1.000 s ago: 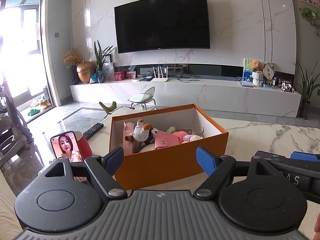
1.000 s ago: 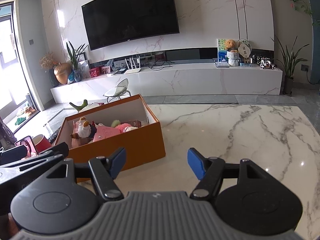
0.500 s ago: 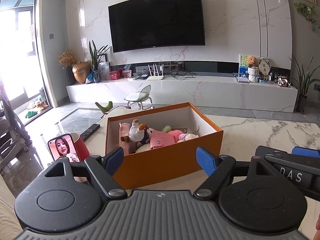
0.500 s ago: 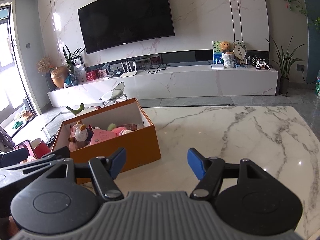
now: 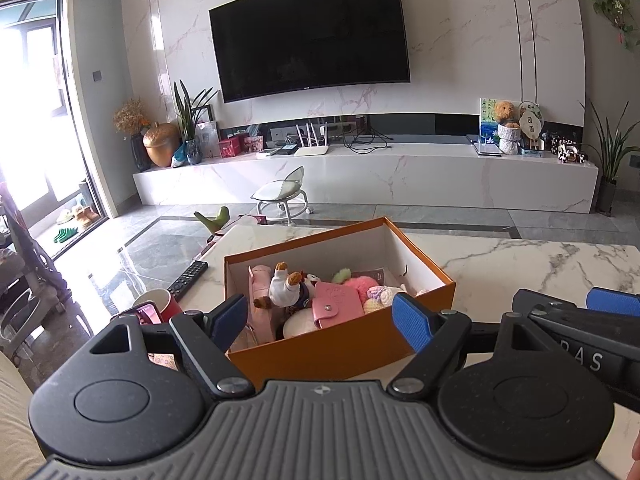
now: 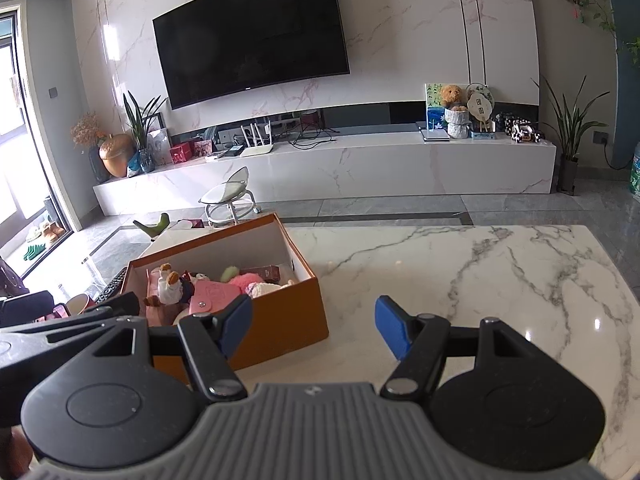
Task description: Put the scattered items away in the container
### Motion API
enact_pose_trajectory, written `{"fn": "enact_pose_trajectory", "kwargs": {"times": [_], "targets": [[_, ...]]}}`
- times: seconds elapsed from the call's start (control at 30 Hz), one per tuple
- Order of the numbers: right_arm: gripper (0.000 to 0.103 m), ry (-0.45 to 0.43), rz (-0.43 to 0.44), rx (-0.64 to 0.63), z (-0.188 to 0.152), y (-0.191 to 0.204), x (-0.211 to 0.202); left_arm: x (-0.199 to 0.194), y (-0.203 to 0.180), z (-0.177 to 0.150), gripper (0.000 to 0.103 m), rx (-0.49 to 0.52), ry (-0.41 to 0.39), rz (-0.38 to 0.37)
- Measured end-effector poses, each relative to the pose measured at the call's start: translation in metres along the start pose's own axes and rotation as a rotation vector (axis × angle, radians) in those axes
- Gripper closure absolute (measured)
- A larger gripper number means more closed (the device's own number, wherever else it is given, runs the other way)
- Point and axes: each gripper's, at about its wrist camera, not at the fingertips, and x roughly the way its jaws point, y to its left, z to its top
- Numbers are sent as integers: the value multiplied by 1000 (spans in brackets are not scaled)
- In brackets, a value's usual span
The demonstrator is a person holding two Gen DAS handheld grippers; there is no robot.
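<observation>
Both grippers hang with their jaws spread wide and nothing between the blue pads. Farthest left, off the corner of the marble table [image 6: 480, 272], stand a red cup [image 5: 166, 306] with a phone [image 5: 146, 314] leaning against it and, just behind them, a black remote control [image 5: 188, 276]. The left gripper [image 5: 320, 316] hovers low at the near wall of the orange box [image 5: 340, 352], its pads apart at about the box's own width — a stance that looks like rest more than a reach, since no loose item lies between the fingers.

Inside the box, from its left end: a pale pink pouch [image 5: 260, 300] standing on edge, a small plush duck [image 5: 284, 286] propped against it, a pink snap wallet [image 5: 340, 306] leaning over a white round thing, then a pink fluffy ball [image 5: 360, 284] with a green tuft and a knitted pastel piece [image 5: 382, 294]. They sit packed toward the left half; the right end shows bare white wall.

To the right of the box the right gripper [image 6: 314, 326] is held above open marble, empty as well. The table surface on that side carries no scattered item that either view shows, so by my reading the small things already lie in the container — whether any remain outside the frames cannot be told.
</observation>
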Motion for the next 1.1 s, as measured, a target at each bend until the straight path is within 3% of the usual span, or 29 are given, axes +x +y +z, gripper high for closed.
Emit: {"fn": "enact_pose_trajectory", "kwargs": {"times": [0.43,1.1], "targets": [[32,102,9,-8,19,19,9,10,17,17,13,-33,68,1],[33,118,-10,-8,25,22,9,8,12,25,16,-46,89,17]]}}
